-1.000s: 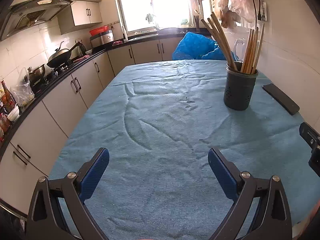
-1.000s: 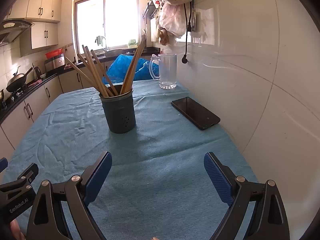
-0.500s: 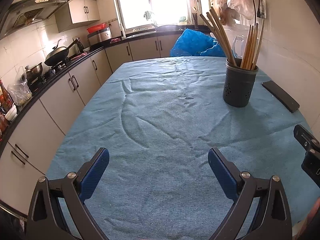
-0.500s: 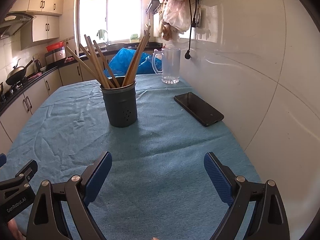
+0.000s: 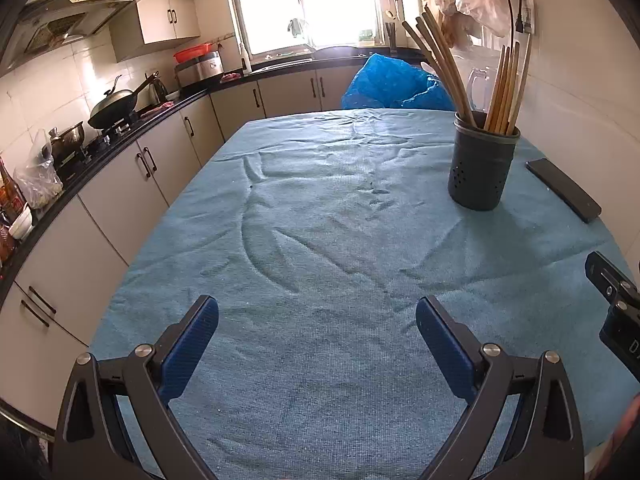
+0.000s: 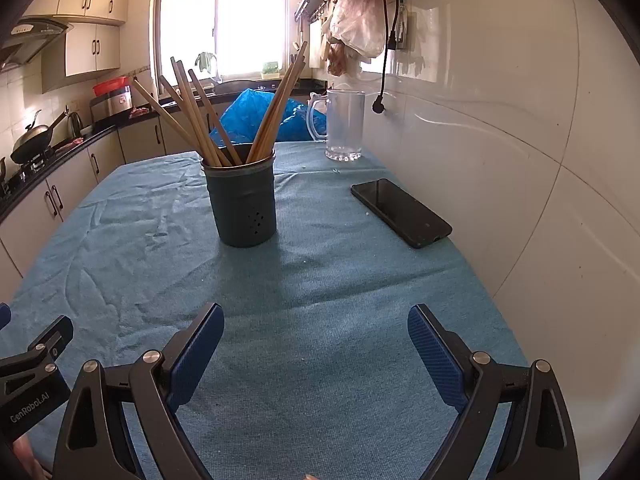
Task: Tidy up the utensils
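Wrinkled blue tablecloth (image 6: 320,280); thin, light, stiff wooden chopsticks (image 6: 192,120) fanned in dark perforated metal holder (image 6: 244,208) (slippery; pinch mid-shaft). Left gripper (image 5: 317,322) and right gripper (image 6: 316,330) spread, empty.

A dark, perforated utensil holder (image 6: 244,205) stands upright on the blue-covered counter (image 6: 320,288) — wooden chopsticks (image 6: 224,120) stand inside it, fanned out and leaning against the rim.

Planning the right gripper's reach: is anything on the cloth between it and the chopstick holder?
Nothing visible. Only bare blue tablecloth lies between the open right gripper and the holder. The phone lies off to the right, the glass mug behind.
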`<state>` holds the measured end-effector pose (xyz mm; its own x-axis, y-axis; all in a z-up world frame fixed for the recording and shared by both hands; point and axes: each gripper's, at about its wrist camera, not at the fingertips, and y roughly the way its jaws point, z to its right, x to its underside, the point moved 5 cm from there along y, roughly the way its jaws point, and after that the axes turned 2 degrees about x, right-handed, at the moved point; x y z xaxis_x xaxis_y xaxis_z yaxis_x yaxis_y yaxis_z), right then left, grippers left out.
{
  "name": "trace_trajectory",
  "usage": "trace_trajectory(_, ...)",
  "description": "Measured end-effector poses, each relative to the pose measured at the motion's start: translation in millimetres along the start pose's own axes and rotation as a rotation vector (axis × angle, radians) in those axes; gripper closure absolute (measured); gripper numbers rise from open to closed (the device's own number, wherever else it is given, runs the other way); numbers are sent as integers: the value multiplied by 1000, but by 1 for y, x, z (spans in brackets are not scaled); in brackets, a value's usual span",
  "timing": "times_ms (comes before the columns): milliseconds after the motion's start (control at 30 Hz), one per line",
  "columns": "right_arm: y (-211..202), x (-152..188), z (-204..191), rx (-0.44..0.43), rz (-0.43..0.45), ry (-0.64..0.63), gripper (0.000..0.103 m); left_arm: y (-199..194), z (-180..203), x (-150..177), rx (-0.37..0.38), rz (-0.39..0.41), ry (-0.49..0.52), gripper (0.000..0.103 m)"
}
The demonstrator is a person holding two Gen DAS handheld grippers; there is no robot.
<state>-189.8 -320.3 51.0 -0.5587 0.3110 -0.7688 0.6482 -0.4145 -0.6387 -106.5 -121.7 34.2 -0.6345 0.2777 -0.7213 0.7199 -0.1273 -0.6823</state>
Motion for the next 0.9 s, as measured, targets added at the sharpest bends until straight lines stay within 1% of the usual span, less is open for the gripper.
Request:
trace_trajectory(433, 3, 3, -3, 2, -15, -9, 7, 2, 0, 2, 4, -6, -3, 4)
trace_trajectory(900, 0, 3, -2, 4, -3, -4, 7, -5, 0, 1, 15, 11, -14, 4)
